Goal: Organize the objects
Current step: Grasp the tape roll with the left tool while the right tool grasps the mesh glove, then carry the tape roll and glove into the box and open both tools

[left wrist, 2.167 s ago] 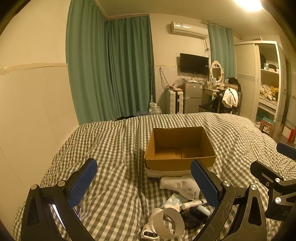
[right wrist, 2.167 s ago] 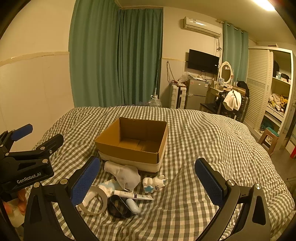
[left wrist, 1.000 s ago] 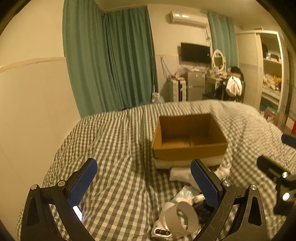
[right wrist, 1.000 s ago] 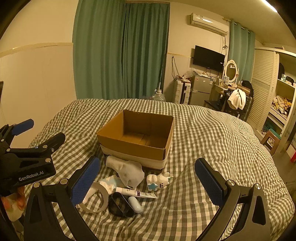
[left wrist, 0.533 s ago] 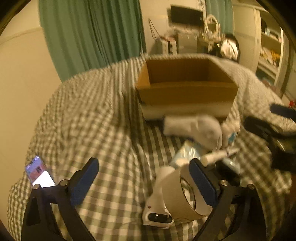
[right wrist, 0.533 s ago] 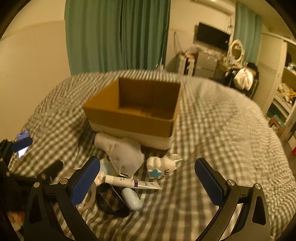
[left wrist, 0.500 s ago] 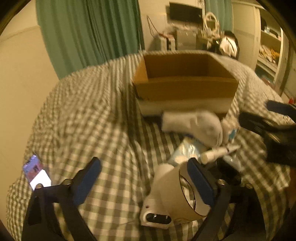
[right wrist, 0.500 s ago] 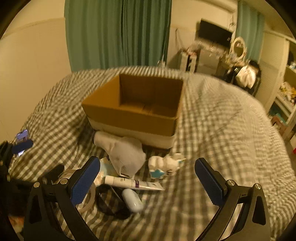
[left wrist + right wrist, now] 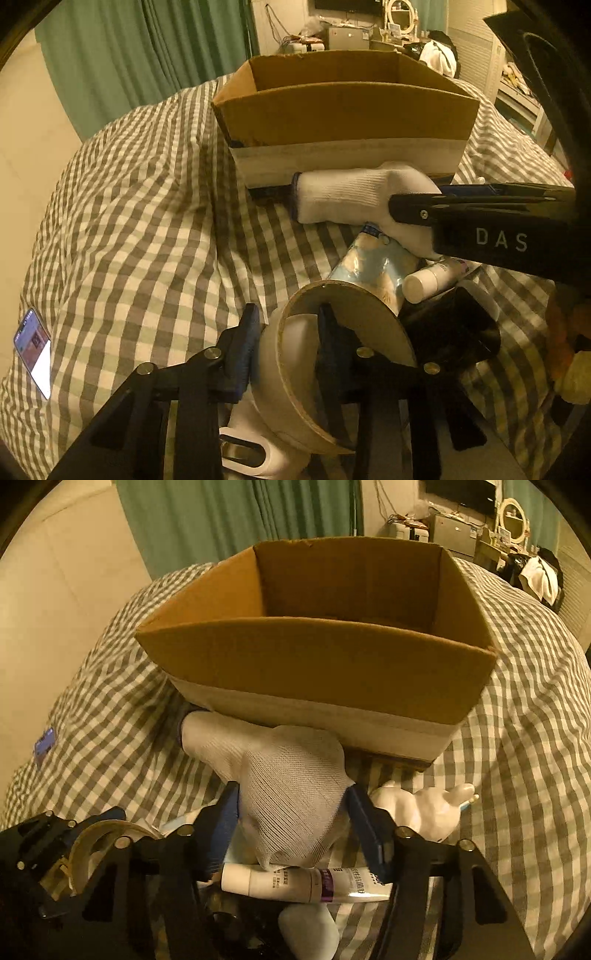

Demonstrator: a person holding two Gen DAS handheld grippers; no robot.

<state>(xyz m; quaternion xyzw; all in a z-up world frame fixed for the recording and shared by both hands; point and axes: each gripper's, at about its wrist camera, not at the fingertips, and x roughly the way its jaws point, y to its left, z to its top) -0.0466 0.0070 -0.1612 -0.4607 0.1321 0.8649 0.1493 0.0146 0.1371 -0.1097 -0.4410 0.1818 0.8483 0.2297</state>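
An open cardboard box (image 9: 343, 110) (image 9: 317, 664) stands on the checked bedspread, with a pile of small objects in front of it. My left gripper (image 9: 286, 339) is shut on the wall of a white tape roll (image 9: 295, 373), one finger inside the ring and one outside. My right gripper (image 9: 291, 827) is shut on a white knit glove (image 9: 288, 786) (image 9: 354, 195) that lies against the box front. Beside the glove lie a white tube (image 9: 306, 882), a white animal figurine (image 9: 421, 812), a pale blue packet (image 9: 373, 262) and a black object (image 9: 454, 328).
A phone (image 9: 35, 354) lies lit on the bedspread at the far left. A cream wall and green curtains (image 9: 147, 48) are behind the bed on the left; a cluttered desk and wardrobe stand at the back right. Open bedspread lies left of the pile.
Both grippers dropped down to the pile and went from wide open to shut, the left onto the tape roll and the right onto the glove.
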